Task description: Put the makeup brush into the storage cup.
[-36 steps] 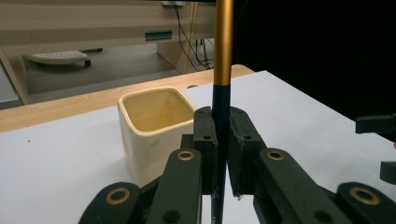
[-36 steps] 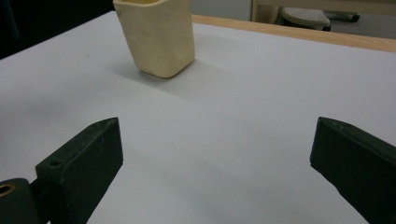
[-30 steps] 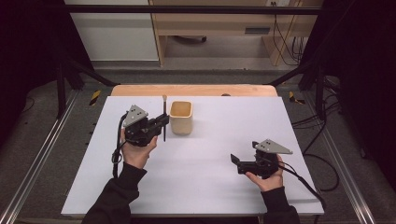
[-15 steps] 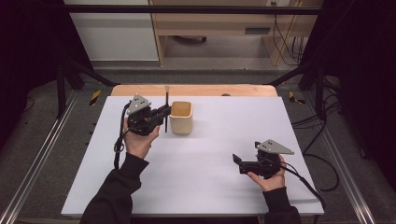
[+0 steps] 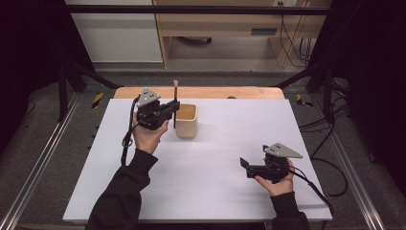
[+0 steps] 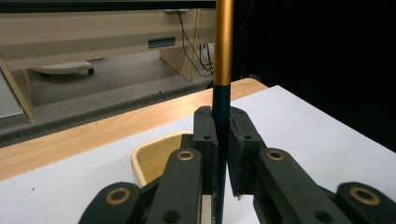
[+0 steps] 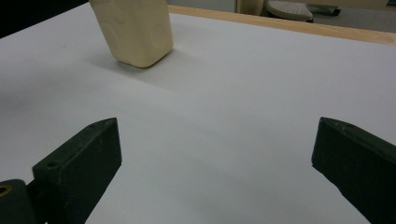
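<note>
Left gripper (image 5: 165, 111) held up near the far table (image 5: 215, 191) edge, jaws clamped on an upright brush (image 6: 223, 56), probably a paintbrush, just beside the cream cup (image 5: 186, 120). Right gripper (image 5: 249, 167) parked low near the front edge, jaws wide apart, lots of bare white table ahead.

Glossy gold-and-dark brush handle (image 6: 223, 70); smooth matt cream cup (image 7: 133, 30).

The brush (image 5: 174, 103) is a thin stick with a dark lower handle and a golden upper shaft (pale tip on top), standing upright just left of the cup (image 5: 186, 120), a cream, square-sided holder, open-topped, upright on the white tabletop (image 5: 215, 191).
</note>
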A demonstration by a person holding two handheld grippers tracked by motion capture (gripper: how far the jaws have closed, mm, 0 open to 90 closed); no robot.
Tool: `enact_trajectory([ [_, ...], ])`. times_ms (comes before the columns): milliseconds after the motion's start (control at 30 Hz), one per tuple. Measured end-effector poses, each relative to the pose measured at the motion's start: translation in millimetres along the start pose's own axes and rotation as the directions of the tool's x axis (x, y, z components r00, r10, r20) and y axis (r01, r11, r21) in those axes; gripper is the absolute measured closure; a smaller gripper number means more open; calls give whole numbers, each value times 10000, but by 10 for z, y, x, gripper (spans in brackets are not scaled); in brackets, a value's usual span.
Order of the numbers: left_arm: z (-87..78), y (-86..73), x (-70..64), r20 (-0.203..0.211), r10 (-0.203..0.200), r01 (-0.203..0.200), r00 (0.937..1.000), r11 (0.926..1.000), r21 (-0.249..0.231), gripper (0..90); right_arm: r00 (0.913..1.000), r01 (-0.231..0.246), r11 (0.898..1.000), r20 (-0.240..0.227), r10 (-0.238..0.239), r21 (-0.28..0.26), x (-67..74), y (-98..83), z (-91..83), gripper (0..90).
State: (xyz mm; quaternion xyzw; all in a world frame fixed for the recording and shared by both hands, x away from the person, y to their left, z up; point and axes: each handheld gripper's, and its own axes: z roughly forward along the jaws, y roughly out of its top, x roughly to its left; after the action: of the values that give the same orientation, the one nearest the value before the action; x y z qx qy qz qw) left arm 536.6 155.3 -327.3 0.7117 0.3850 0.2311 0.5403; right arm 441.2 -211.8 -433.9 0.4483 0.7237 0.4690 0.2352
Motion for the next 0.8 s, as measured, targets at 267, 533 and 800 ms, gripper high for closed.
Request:
enact_trajectory([
  [267, 113, 71, 37, -30, -45, 45, 10000, 10000, -25, 824, 10000, -63, 10000, 28, 63, -52, -31, 1, -18, 18],
  [533, 244, 168, 58, -133, 75, -76, 9999, 10000, -43, 824, 10000, -72, 9999, 60, 73, -86, -45, 9, -34, 18],
  [800, 358, 209, 103, -226, 73, -74, 9997, 10000, -36, 824, 10000, -89, 9999, 33, 89, -136, -47, 13, -33, 18],
])
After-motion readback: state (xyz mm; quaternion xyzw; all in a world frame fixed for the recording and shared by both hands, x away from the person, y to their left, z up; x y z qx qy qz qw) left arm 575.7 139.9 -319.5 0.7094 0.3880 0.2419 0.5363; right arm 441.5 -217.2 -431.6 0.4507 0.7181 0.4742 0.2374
